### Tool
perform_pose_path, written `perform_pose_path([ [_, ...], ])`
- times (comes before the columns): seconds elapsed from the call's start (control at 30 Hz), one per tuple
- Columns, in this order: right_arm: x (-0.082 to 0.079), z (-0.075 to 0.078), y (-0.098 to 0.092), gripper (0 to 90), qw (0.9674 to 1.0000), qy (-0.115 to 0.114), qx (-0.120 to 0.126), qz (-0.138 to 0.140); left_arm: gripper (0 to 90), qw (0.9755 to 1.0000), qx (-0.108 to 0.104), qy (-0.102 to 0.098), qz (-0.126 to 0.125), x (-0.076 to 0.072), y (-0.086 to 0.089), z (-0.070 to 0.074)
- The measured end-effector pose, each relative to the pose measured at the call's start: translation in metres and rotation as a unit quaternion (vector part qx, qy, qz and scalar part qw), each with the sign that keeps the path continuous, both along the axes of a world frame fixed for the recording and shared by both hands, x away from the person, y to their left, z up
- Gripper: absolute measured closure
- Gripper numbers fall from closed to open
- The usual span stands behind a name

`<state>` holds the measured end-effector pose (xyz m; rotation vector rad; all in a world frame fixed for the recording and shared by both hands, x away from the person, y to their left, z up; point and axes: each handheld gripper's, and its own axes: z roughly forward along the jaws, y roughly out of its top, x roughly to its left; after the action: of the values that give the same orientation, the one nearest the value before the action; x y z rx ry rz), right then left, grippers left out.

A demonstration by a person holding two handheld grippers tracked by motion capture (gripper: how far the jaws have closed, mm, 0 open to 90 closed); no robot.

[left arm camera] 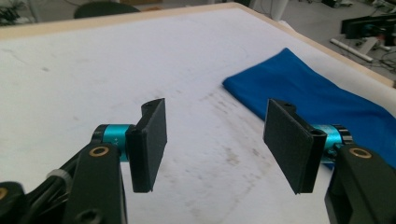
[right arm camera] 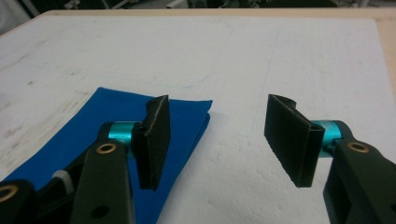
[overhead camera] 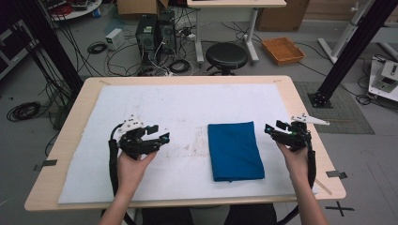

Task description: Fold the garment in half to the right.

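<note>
A blue cloth (overhead camera: 234, 150), folded into a neat rectangle, lies flat on the white mat (overhead camera: 178, 108) right of centre. My left gripper (overhead camera: 158, 134) hovers over the mat to the cloth's left, its jaws open and empty; in the left gripper view the gripper (left arm camera: 217, 142) points toward the blue cloth (left arm camera: 317, 100) ahead on the right. My right gripper (overhead camera: 272, 127) is just off the cloth's far right corner, jaws open with nothing between them. In the right gripper view the gripper (right arm camera: 218, 140) stands over bare mat, with the blue cloth (right arm camera: 107, 121) behind the left jaw.
The mat covers a wooden table (overhead camera: 75, 112) whose edges show all round. Beyond the far edge stand a black stool (overhead camera: 226, 56), computer towers (overhead camera: 155, 33) with floor cables, and an orange tray (overhead camera: 283, 50). Black frame posts (overhead camera: 349, 51) rise at both sides.
</note>
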<state>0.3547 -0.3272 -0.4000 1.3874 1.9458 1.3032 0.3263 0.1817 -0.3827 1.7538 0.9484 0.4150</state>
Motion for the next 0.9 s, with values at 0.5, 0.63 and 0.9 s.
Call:
perform_pose_path([
  [0.5, -0.017, 0.01, -0.003, 36.3, 0.9984, -0.018, -0.028, 0.046, 39.7, 0.9994, 0.011, -0.032, 0.008, -0.004, 0.034, -0.005],
  [0.63, -0.016, 0.008, -0.003, 35.7, 0.9982, -0.015, -0.031, 0.049, 39.7, 0.9992, 0.014, -0.037, 0.003, -0.004, 0.031, -0.006],
  [0.9, -0.015, 0.007, -0.007, 34.1, 0.9985, -0.013, -0.029, 0.045, 39.7, 0.9991, 0.014, -0.04, -0.001, -0.005, 0.029, -0.006],
])
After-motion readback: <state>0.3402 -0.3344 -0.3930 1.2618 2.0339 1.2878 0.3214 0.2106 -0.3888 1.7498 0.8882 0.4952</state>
